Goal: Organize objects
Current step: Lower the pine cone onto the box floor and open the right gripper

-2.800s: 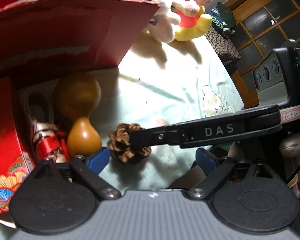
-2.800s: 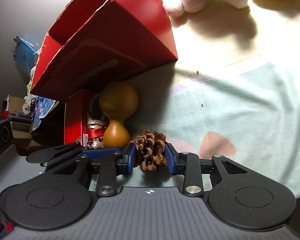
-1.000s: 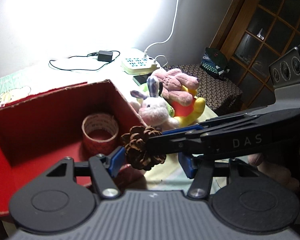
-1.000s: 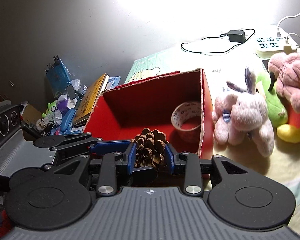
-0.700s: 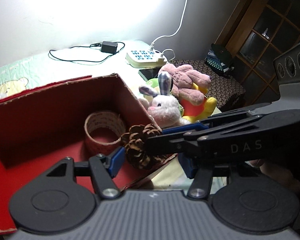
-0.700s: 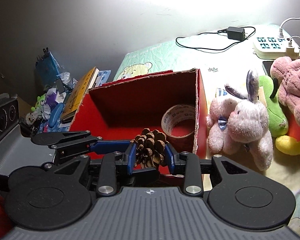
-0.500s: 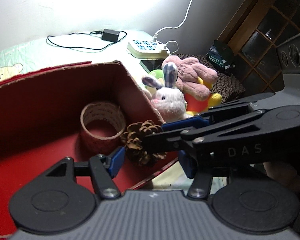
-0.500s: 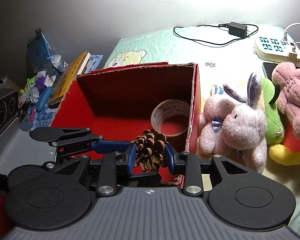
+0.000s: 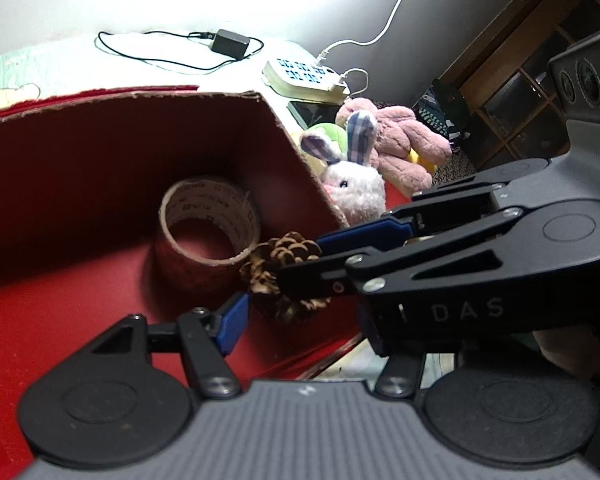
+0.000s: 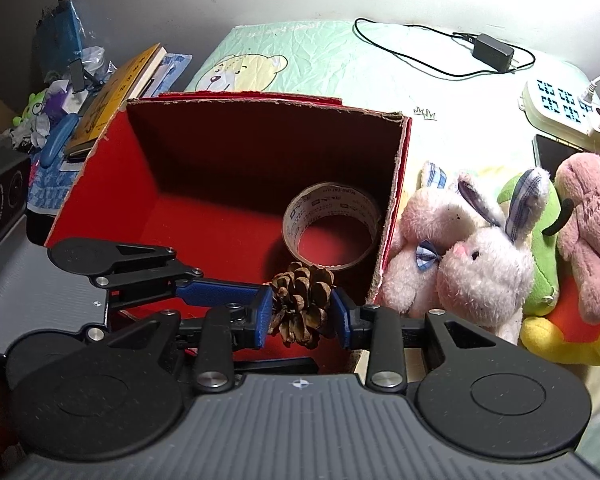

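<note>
My left gripper (image 9: 296, 320) sits released, empty, low centre of left view. Right gripper (image 10: 302, 312) clasps pine cone (image 10: 300, 304) over red box (image 10: 112, 184) floor, drop pending. Tape roll (image 10: 332, 224) already boxed. Plush rabbits (image 10: 460, 256) right of box, unsorted.

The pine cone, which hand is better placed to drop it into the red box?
Right. The right gripper already clamps the pine cone over the red box, beside the tape roll. The left gripper's jaws are open and empty.
</note>
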Demonstrator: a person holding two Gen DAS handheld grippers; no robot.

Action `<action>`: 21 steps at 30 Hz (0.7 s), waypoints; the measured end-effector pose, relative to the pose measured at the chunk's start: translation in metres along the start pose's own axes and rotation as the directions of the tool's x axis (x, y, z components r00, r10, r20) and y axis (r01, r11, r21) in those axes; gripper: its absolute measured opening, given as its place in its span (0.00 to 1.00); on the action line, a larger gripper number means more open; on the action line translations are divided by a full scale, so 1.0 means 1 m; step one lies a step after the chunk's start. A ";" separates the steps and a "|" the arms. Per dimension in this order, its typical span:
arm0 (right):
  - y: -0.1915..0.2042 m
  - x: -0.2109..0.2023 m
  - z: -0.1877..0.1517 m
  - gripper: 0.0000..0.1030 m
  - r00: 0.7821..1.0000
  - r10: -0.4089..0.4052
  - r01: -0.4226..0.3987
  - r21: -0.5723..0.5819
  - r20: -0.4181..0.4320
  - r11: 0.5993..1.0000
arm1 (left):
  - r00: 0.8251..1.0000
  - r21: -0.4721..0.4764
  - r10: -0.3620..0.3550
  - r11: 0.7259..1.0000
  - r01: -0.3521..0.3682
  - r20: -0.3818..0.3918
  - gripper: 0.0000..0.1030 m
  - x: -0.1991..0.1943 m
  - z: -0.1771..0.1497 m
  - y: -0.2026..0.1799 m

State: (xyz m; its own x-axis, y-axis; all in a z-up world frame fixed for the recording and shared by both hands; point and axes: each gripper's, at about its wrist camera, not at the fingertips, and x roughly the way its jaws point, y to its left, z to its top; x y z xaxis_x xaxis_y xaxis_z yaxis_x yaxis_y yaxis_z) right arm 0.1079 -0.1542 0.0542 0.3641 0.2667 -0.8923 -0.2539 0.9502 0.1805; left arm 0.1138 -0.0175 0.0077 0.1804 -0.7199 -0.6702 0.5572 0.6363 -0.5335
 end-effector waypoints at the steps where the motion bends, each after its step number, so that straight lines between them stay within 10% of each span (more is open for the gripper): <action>1: -0.001 0.001 0.000 0.35 1.000 -0.004 0.004 0.004 -0.004 1.000 | 1.000 -0.007 -0.007 1.000 0.007 -0.003 0.57 0.001 0.001 0.002; 21: -0.005 0.003 -0.003 0.35 1.000 -0.008 0.007 0.043 0.024 0.999 | 1.000 -0.042 -0.025 0.999 0.025 -0.018 0.61 0.007 0.001 0.009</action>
State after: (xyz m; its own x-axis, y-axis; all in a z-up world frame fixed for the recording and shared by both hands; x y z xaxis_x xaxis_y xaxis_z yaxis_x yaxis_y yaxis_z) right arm 0.1080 -0.1588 0.0491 0.3877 0.2626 -0.8836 -0.2124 0.9582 0.1915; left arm 0.1208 -0.0167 -0.0010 0.1515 -0.7307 -0.6657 0.5273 0.6294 -0.5708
